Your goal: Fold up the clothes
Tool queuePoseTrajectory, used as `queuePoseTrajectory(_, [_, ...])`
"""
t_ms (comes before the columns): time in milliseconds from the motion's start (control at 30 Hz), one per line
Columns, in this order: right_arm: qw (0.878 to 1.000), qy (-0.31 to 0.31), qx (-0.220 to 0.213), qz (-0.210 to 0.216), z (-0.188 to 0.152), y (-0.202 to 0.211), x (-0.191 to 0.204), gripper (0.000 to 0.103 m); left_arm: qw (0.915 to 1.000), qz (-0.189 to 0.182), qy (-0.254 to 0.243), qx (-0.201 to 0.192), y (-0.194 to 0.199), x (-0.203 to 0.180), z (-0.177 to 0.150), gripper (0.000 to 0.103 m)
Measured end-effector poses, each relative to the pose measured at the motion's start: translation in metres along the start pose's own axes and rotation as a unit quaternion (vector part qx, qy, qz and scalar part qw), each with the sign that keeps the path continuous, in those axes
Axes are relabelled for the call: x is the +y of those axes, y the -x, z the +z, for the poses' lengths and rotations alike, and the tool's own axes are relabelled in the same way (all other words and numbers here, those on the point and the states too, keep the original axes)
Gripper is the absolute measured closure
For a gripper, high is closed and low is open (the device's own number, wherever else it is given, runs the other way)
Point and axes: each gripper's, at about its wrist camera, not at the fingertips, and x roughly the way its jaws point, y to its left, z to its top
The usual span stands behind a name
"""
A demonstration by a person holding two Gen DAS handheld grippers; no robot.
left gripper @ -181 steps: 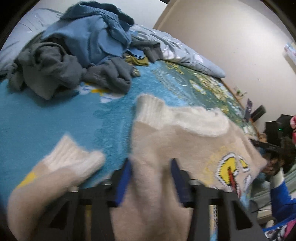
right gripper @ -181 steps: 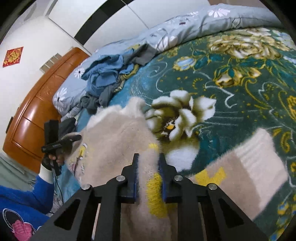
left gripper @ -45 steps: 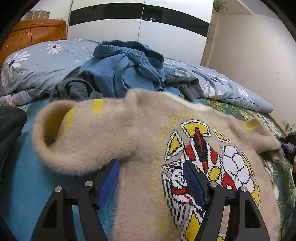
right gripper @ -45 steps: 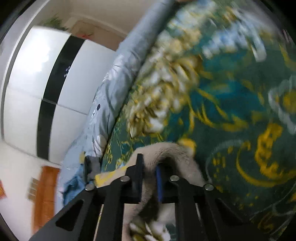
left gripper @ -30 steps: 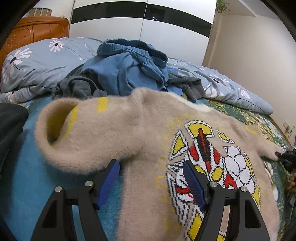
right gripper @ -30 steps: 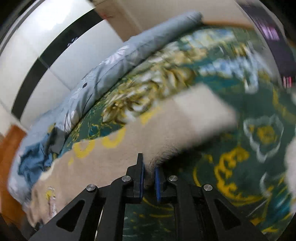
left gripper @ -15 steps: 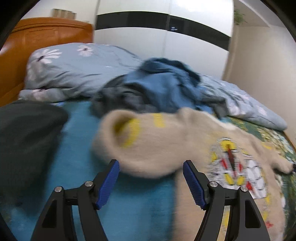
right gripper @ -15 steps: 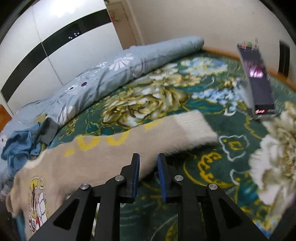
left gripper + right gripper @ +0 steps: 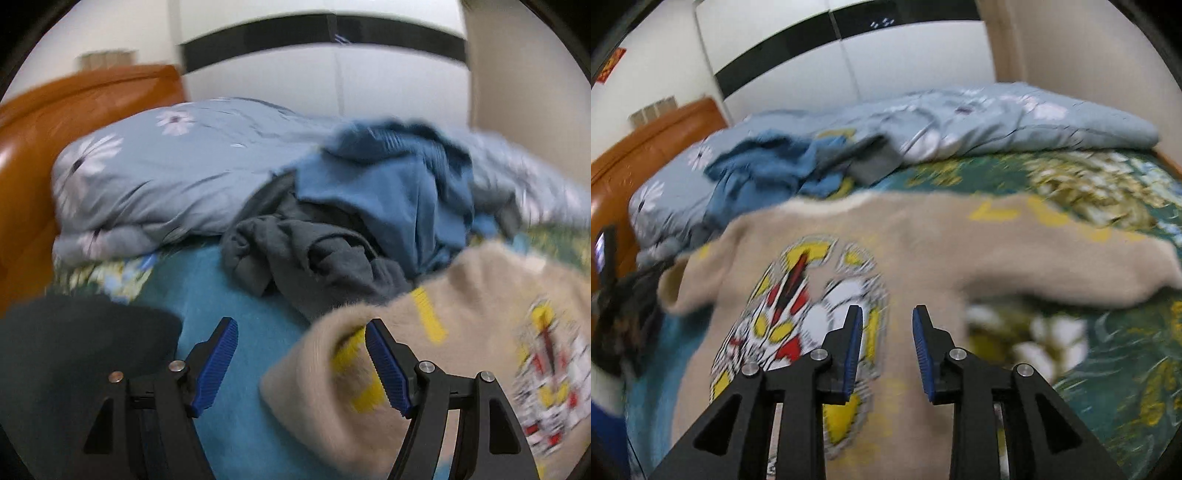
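1. Beige sweater (image 9: 923, 240): lying spread front-up across the bed, printed emblem in red, yellow, white and black facing upward, yellow marks running along 1 sleeve stretching toward the right of the right wrist view. Showing again in the left wrist view as a beige sleeve (image 9: 351, 369) with yellow bars, folding over itself at the lower right.

2. Left gripper (image 9: 301, 363): hanging over the blue blanket (image 9: 207, 280), blue pads standing wide apart, pinching nothing. Right pad sitting over the sleeve edge; touching or merely overlapping, impossible to tell through the blur.

3. Right gripper (image 9: 886, 343): pointing down over the sweater's lower front, jaws opening, narrow gap showing between the blue pads, only the sweater's surface lying beyond them, nothing clamped.

4. Blue garment (image 9: 388, 192) and grey garment (image 9: 314, 258): lying heaped together behind the sweater, grey one spilling forward onto the blanket.

5. Pale blue duvet (image 9: 166, 177) with white flowers: bunching along the far side of the bed, against the orange wooden headboard (image 9: 74, 110).

6. Dark cloth (image 9: 74, 354): lying at the lower left of the left wrist view.

7. Green floral bedspread (image 9: 1108, 369): covering the bed to the right of the sweater.

8. White wardrobe (image 9: 849, 62) with 1 black band: standing behind the bed.
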Motion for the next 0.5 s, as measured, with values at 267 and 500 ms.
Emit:
queuePoseTrajectory(267, [1.0, 0.0, 0.027, 0.006, -0.009, -0.014, 0.009, 0.074, 0.9951, -0.01, -0.088, 0.043, -0.021, -0.017, -0.005, 0.09])
queuePoseTrajectory(500, [0.999, -0.021, 0.035, 0.005, -0.019, -0.017, -0.003, 0.074, 0.9813, -0.016, 0.148, -0.122, 0.076, 0.057, -0.028, 0.091])
